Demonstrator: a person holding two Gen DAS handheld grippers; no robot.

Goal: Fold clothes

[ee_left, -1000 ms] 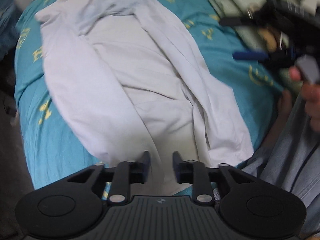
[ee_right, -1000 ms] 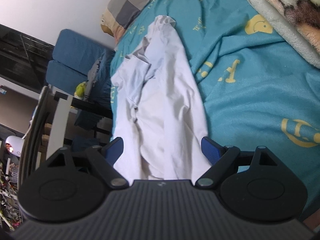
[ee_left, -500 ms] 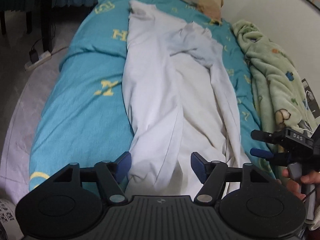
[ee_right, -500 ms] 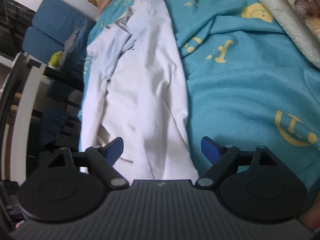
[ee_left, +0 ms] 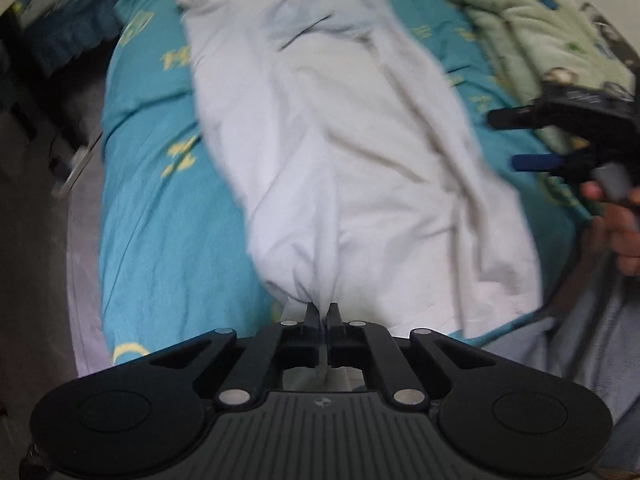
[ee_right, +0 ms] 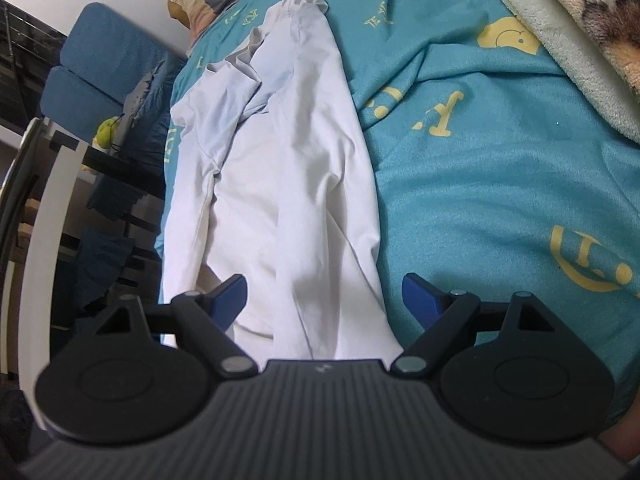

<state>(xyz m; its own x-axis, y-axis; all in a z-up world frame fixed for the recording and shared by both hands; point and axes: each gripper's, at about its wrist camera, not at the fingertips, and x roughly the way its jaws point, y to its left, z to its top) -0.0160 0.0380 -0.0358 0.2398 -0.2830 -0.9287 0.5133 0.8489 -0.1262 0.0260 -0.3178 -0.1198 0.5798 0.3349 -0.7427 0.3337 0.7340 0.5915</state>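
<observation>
One white garment (ee_left: 340, 140), two blankets (ee_left: 532, 28)

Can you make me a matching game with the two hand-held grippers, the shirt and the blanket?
Things:
1. left hand-held gripper
2. right hand-held gripper
3. white shirt
4. fleece blanket

States:
A. pale green, bunched along the bed's edge
B. jaws wide open
C. spread lengthwise on the teal bedsheet
D. shut on the cloth's near edge

Pairs: 1-D, 2-B, 3-C, 4-A

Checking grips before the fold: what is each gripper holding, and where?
Left gripper pinches the white garment at its near bottom edge. Right gripper is open, holding nothing.
</observation>
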